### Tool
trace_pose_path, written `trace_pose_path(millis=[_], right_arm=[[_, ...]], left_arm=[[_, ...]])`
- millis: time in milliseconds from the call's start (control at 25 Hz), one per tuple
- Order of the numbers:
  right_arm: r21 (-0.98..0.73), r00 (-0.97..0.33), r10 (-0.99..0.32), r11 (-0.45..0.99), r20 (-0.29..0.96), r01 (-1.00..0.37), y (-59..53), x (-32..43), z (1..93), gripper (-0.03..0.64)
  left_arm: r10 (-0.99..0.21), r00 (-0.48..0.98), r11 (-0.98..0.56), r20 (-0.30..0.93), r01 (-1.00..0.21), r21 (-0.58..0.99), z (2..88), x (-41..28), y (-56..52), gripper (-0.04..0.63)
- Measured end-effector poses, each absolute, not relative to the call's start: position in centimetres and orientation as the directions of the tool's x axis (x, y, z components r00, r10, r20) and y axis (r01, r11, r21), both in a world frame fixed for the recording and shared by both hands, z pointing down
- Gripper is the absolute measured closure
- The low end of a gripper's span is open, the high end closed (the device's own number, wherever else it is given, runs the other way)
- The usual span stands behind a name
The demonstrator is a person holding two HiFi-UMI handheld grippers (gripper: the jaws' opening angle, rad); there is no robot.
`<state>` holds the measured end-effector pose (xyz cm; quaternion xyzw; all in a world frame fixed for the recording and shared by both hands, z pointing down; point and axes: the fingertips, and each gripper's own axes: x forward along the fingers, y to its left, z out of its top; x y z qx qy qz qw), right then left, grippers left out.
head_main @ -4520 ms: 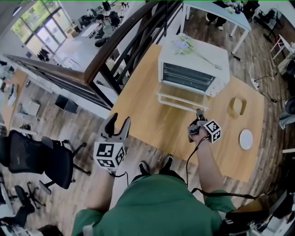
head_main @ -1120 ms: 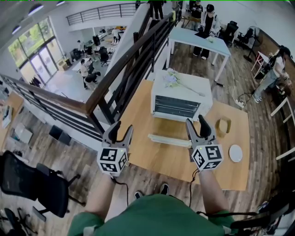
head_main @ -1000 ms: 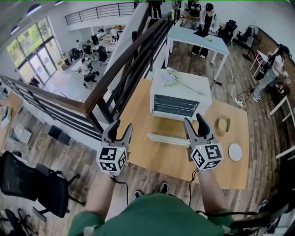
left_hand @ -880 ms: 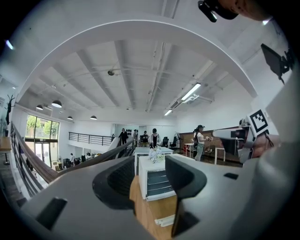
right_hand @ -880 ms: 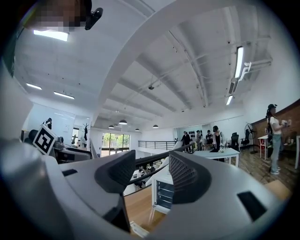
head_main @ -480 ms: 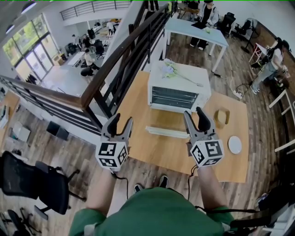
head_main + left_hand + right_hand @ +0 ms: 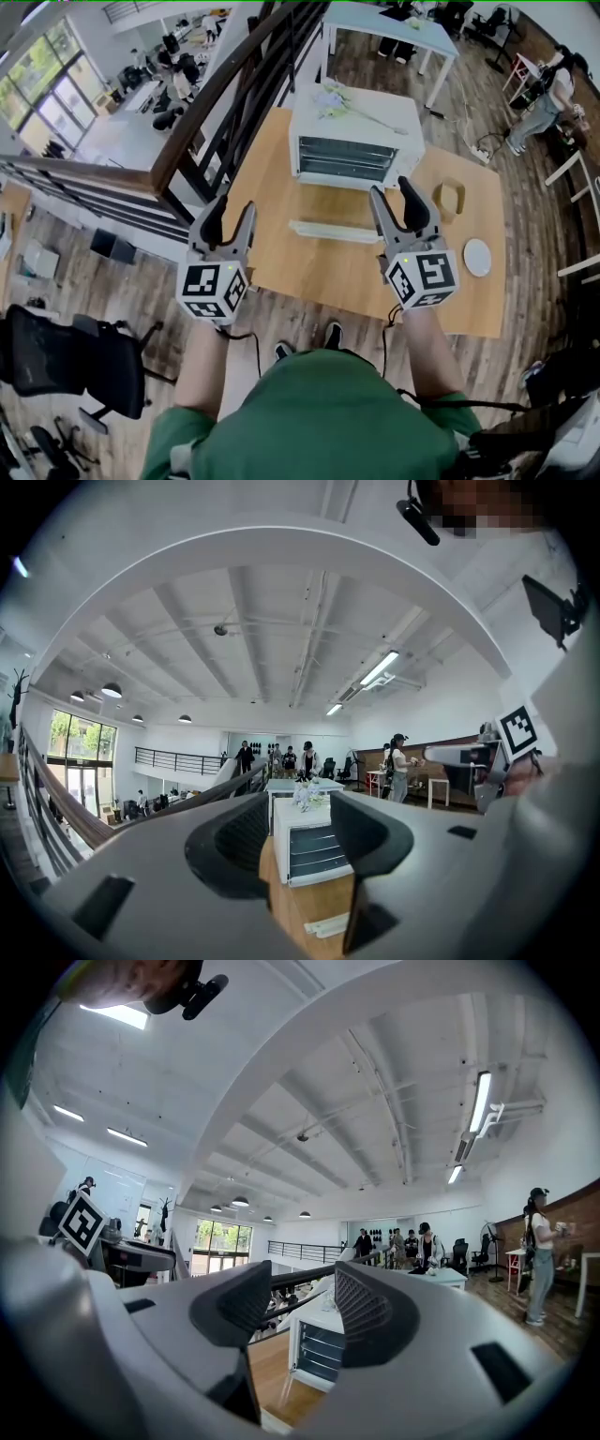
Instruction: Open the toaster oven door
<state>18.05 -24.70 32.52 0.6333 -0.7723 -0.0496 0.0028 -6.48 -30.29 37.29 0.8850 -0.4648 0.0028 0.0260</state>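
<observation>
Two grippers, my left gripper (image 7: 228,211) and right gripper (image 7: 401,197), hang side by side on outstretched arms, tips pointing forward and up over the near side of the table (image 7: 469,302). Each has its jaws spread wide with nothing between them. I keep them well clear of the toaster oven (image 7: 354,141) at the far side because its door (image 7: 333,231) already lies swung down toward me, so I judge there is nothing left to grasp.

No words, numbers or brand marks legible anywhere. Cubes on the left gripper (image 7: 230,211) and right gripper (image 7: 394,194) carry black-and-white square marker patterns, no letters. Toaster oven (image 7: 352,141) front: any label too small to read.
</observation>
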Motion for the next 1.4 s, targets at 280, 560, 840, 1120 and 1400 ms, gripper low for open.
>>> trace_pose_path(millis=[280,560,840,1120,1400], right_arm=[[0.097,-0.199,-0.979,0.195,-0.035,-0.976,-24.3,18.1,33.3,0.4],[0.101,-0.205,-0.978,0.2,-0.036,-0.975,-24.1,18.2,33.4,0.407],[0.104,-0.21,-0.977,0.205,-0.04,-0.973,-24.2,18.1,33.1,0.408],[0.094,-0.223,-0.974,0.218,-0.044,-0.971,-24.3,18.1,33.0,0.41],[0.088,-0.227,-0.973,0.222,-0.046,-0.971,-24.6,18.6,33.1,0.41]], left_arm=[[-0.822,0.569,-0.567,0.036,-0.822,0.047,37.6,-6.3,-30.0,0.382],[-0.817,0.576,-0.574,0.042,-0.817,0.05,38.2,-6.0,-29.8,0.382],[-0.819,0.572,-0.57,0.044,-0.82,0.052,38.2,-6.1,-29.9,0.382],[-0.82,0.57,-0.568,0.049,-0.822,0.047,38.2,-5.8,-29.9,0.382],[-0.822,0.567,-0.565,0.056,-0.824,0.045,38.5,-5.3,-30.1,0.382]])
